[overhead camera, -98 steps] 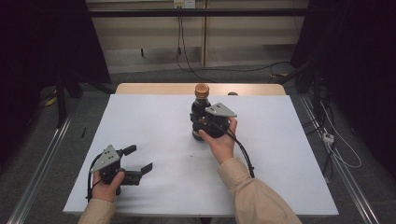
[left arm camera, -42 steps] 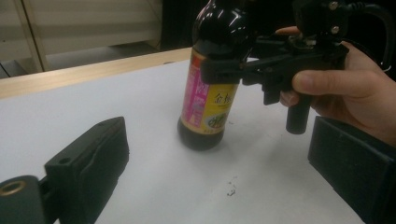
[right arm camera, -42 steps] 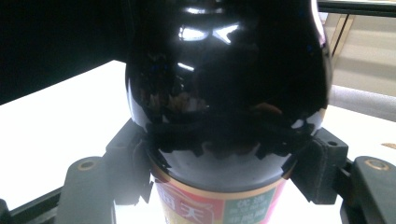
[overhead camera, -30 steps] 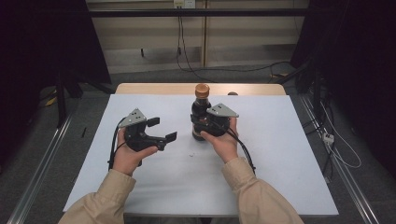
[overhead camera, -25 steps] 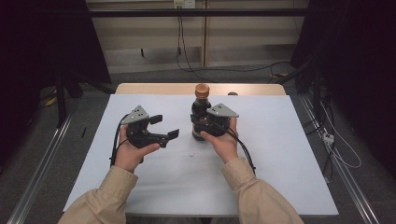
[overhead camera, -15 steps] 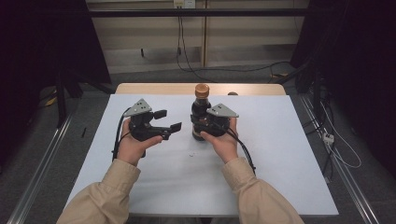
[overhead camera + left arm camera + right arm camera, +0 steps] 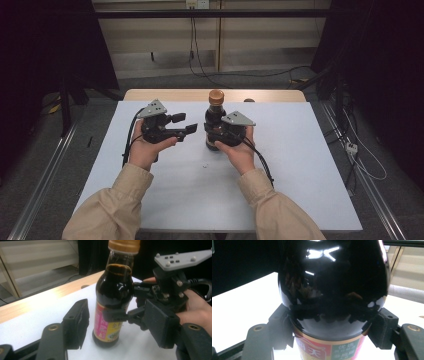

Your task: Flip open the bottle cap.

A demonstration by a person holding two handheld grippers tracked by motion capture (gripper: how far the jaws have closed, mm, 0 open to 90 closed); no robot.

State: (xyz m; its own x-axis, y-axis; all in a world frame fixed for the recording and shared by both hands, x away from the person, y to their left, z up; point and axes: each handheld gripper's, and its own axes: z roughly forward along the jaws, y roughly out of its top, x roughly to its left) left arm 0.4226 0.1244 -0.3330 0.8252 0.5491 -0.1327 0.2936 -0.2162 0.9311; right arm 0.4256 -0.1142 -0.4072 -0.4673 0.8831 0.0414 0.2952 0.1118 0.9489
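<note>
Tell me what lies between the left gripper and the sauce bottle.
Nothing: in the high view only bare white table separates the left gripper from the sauce bottle. Its jaws, just closing, hold nothing; the right gripper clamps the bottle.

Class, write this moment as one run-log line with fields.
right gripper: shut on bottle | left gripper: jaws just closing, nothing between, beside bottle | bottle: upright on table, cap on

We see a dark soy sauce bottle [image 7: 215, 125] with orange cap and pink-green label standing upright at the frame's centre.
</note>
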